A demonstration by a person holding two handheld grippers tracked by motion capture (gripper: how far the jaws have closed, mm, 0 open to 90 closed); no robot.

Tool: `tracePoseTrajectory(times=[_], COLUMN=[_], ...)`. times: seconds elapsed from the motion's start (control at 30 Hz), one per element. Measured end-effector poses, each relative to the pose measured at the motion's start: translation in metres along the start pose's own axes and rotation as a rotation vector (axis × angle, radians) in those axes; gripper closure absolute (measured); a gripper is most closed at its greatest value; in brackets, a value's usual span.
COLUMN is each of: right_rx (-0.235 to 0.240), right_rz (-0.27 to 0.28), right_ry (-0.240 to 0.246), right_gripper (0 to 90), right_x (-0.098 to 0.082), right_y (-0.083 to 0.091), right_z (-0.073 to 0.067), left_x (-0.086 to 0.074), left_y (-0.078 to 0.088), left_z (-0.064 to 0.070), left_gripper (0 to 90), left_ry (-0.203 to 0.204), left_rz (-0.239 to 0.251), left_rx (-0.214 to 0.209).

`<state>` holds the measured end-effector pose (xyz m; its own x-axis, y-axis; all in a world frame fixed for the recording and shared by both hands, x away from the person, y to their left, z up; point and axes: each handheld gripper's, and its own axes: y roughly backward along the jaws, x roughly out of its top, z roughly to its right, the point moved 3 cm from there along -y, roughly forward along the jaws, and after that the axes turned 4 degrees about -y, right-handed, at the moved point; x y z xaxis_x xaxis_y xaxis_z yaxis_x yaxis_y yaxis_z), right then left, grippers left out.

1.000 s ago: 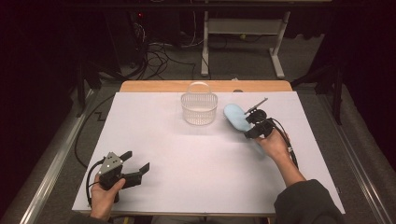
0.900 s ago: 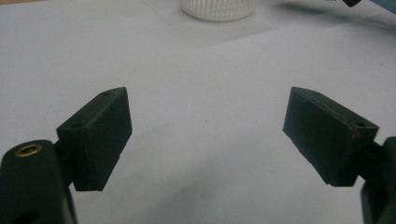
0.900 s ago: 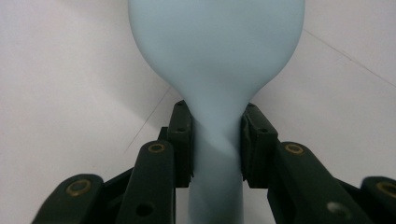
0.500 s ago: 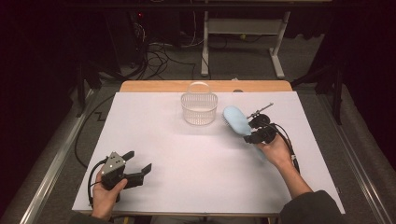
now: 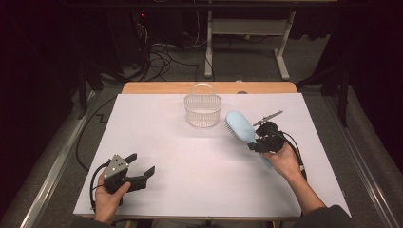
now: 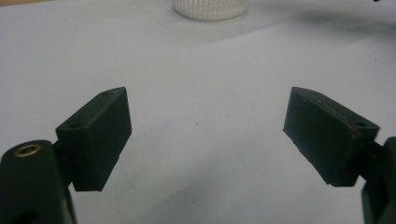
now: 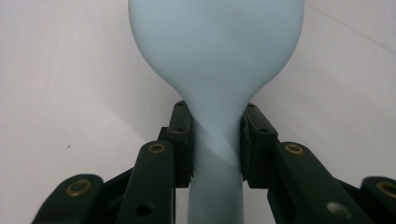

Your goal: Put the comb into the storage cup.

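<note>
Hairbrush (image 5: 240, 127), pale blue, is lifted over the right half of the white table (image 5: 190, 190). Going left to right: the left gripper (image 5: 141, 167) sits low at the near left, jaws spread wide with nothing between them; the clear basket (image 5: 203, 110) stands at centre back; the right gripper (image 5: 253, 144) clamps the brush's neck, head raised toward the basket.
</note>
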<state>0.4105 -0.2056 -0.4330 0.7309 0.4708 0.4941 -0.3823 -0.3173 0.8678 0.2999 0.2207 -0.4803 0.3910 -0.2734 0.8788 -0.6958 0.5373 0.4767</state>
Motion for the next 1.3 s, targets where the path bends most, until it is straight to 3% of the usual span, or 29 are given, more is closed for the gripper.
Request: tracePoseTrajectory(times=[0.67, 0.97, 1.3], right_rx=[0.043, 0.077, 0.124], right_rz=[0.045, 0.085, 0.142], right_ry=[0.000, -0.022, -0.010], right_gripper=[70.6, 70.6, 70.6], right_x=[-0.018, -0.028, -0.042], right_y=[0.007, 0.010, 0.017], right_z=[-0.014, -0.020, -0.033], left_x=[0.003, 0.005, 0.008], left_y=[-0.003, -0.004, -0.002], left_z=[0.003, 0.004, 0.004], left_gripper=[16.0, 16.0, 16.0], left_ry=[0.011, 0.013, 0.016], left_rz=[0.014, 0.022, 0.042], left_rx=[-0.007, -0.011, -0.012])
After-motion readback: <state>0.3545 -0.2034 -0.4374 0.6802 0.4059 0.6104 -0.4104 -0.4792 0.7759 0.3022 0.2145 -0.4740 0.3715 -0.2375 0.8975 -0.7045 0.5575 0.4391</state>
